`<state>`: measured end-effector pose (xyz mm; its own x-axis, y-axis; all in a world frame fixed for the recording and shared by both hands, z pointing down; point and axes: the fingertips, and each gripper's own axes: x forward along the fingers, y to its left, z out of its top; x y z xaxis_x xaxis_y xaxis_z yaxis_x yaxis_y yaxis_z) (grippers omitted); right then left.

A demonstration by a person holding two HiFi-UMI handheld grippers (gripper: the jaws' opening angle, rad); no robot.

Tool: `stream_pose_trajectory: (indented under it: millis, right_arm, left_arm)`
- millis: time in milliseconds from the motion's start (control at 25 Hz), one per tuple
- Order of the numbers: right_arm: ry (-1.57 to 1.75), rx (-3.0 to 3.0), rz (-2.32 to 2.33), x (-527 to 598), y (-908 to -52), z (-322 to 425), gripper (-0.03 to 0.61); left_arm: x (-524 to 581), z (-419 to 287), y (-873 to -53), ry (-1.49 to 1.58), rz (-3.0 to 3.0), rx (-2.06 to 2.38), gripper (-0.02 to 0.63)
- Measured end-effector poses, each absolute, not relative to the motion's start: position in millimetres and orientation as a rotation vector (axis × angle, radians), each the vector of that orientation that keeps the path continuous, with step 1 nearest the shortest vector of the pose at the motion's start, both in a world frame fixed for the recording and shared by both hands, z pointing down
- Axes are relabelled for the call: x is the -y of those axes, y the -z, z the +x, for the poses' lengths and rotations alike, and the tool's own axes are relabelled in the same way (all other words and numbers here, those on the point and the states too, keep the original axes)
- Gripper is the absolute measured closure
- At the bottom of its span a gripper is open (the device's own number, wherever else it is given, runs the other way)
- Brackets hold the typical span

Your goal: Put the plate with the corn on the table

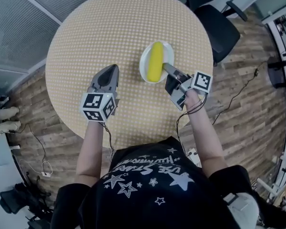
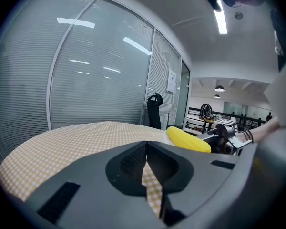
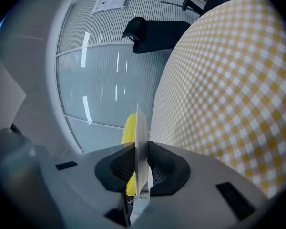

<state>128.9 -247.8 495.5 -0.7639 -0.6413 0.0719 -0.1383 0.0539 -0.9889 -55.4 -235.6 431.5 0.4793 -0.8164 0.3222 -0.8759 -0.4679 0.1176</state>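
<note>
Pinching the plate (image 1: 144, 63) by its near rim, the right gripper (image 1: 166, 67) holds it over the checked table (image 1: 100, 27), right of centre; whether it rests there I cannot tell. It looks thin, stiff and light, but the corn (image 1: 156, 61) lies loose and could roll if tipped. The left gripper (image 1: 114, 68), closed and empty, hovers nearby, with a chair (image 1: 219, 25), glass walls and wood floor around.

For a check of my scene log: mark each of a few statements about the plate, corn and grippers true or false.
1. The right gripper is shut on the rim of the plate. True.
2. The corn lies straight on the table. False: it lies on the plate.
3. The left gripper holds the corn. False: its jaws are together on nothing.
4. A black chair stands beyond the table. True.
</note>
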Motion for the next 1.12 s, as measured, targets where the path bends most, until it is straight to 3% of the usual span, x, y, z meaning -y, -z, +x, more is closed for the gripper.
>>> stream_pose_trajectory:
  millis: [520, 1120]
  right_arm:
    - [1.867, -1.956, -0.776, 351.9, -550.1, 130.8, 0.518]
    - [1.975, -1.810, -0.920, 391.8, -587.6, 124.9, 0.517]
  left_arm:
    - [299.9, -54.4, -465.2, -0.421, 2.336, 1.547, 0.606]
    - [300.0, -64.7, -487.8, -0.415, 2.260, 1.550, 0.606]
